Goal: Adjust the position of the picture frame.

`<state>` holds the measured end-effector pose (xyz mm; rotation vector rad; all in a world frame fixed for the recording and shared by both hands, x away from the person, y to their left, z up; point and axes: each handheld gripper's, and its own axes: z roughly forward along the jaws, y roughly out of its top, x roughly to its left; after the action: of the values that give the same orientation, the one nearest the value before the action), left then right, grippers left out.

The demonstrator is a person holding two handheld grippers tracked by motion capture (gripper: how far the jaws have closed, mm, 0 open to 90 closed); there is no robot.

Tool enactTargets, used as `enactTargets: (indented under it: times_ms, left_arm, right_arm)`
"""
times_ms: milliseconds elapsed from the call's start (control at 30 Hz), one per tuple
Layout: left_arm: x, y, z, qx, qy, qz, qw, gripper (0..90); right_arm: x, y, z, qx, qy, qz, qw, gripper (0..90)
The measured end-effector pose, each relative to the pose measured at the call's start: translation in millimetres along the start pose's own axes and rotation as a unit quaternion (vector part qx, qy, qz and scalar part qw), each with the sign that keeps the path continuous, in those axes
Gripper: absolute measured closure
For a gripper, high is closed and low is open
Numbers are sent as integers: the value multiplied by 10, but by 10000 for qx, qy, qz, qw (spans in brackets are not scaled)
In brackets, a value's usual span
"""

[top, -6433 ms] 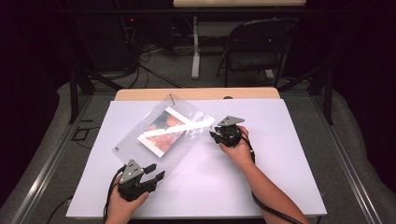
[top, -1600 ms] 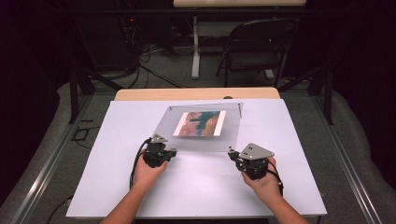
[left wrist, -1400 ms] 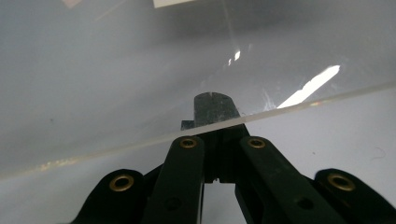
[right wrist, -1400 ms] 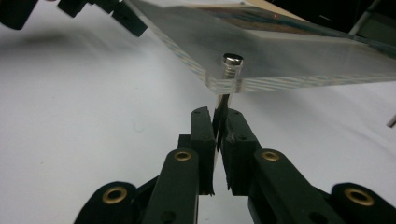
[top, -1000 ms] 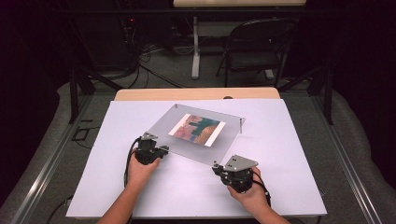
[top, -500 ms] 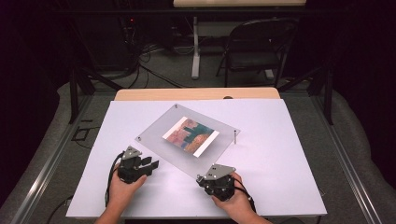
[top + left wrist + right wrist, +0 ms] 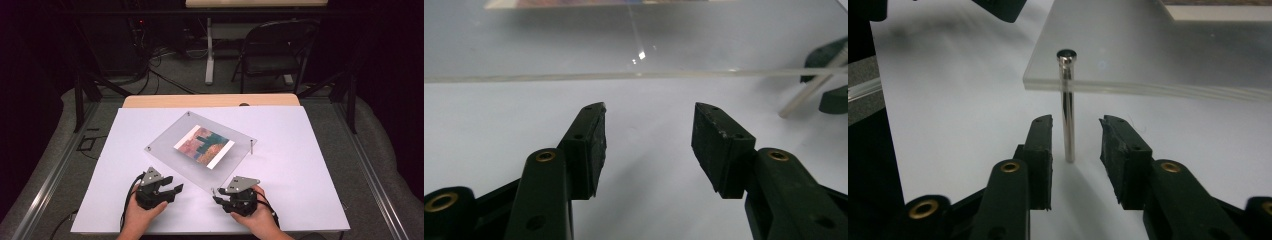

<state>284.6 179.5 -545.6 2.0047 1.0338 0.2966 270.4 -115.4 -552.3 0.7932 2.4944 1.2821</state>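
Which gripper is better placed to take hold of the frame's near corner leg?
Right. The right gripper is open with the leg standing between its jaws; the left gripper faces the frame edge, nothing between.

A clear acrylic picture frame on thin metal standoff legs [image 7: 200, 145] sits mid-table on the white tabletop [image 7: 310, 165], a printed picture [image 7: 204, 146] apparently sandwiched inside it. The left gripper [image 7: 172, 189] lies before its near-left edge. The right gripper [image 7: 216, 195] brackets the frame's near-corner metal leg [image 7: 1067, 107], jaws apart. A folding metal chair [image 7: 272, 52] stands behind the table.
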Motion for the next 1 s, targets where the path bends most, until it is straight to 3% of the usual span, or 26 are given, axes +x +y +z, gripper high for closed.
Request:
enactTargets:
  times_ms: [100, 233, 300, 433, 467, 567, 667, 700, 733, 767, 933, 1000]
  left_arm:
    - [-119, -14, 13, 58, -168, 44, 9998, 470]
    - [-175, -9, 26, 7, -276, 73, 9996, 477]
    - [-210, 3, 47, -9, -332, 103, 9994, 469]
    - [-242, 22, 74, -63, -394, 119, 9991, 438]
    - [-266, 29, 99, -96, -466, 76, 9988, 425]
    - [-304, 29, 134, -65, -540, 54, 9985, 424]
    - [-400, 24, 197, 62, -662, 180, 9976, 442]
    - [-400, 24, 197, 62, -662, 180, 9976, 447]
    - [-430, 26, 210, 56, -660, 212, 9976, 453]
    - [-452, 29, 220, 52, -664, 260, 9974, 453]
    - [-610, 41, 322, 11, -889, 334, 9955, 517]
    - [-644, 45, 344, 16, -908, 354, 9952, 530]
  right_arm:
    - [-10, -21, -97, 12, -42, 70, 10000, 617]
    - [-35, -82, -215, 9, -107, 122, 9999, 570]
    - [-87, -149, -328, -65, -273, 167, 9995, 482]
    - [-184, -186, -420, -143, -551, 193, 9982, 426]
    - [-268, -189, -461, -217, -679, 354, 9968, 404]
    - [-346, -174, -494, -280, -787, 497, 9953, 396]
    - [-512, -137, -547, -336, -1094, 500, 9922, 396]
    - [-512, -137, -547, -336, -1094, 500, 9922, 396]
    - [-609, -121, -560, -361, -1218, 551, 9904, 410]
    - [-609, -121, -560, -361, -1218, 551, 9904, 410]
    - [-891, -113, -516, -375, -1487, 728, 9855, 441]
    - [-927, -115, -507, -359, -1516, 751, 9849, 446]
